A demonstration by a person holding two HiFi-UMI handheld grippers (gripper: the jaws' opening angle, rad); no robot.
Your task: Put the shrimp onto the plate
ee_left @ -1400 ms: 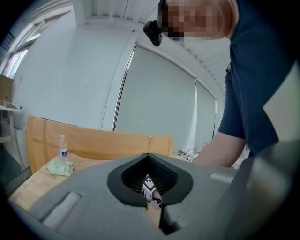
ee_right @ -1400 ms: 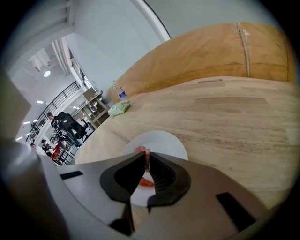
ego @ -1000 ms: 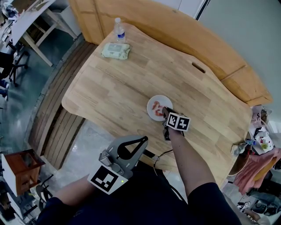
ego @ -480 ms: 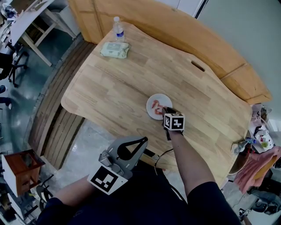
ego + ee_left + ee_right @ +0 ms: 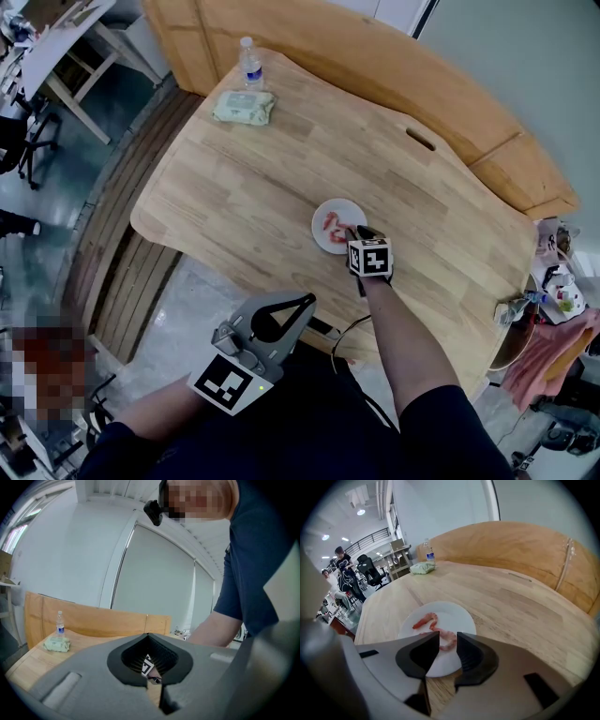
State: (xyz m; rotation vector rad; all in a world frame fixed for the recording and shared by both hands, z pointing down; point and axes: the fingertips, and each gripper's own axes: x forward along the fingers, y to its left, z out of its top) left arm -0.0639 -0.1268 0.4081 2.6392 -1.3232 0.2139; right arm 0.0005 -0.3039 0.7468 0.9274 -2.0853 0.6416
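we see shrimp (image 5: 446, 638) on plate (image 5: 457, 617); right gripper (image 5: 448, 634) jaws opening, letting go; left gripper (image 5: 153, 684) seemingly closed, empty; task looks done.

Right gripper (image 5: 448, 635) letting go now: jaws opening, shrimp (image 5: 440, 631) loose on the plate (image 5: 457, 616) between the tips. In the head view its cube (image 5: 370, 256) has slid slightly left and twisted, showing one face. At the left edge, a passer-by (image 5: 14, 225) has moved lower.

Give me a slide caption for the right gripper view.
Right claw opening, nothing gripped, shrimp lying on the white plate at its tips, wooden table beneath.
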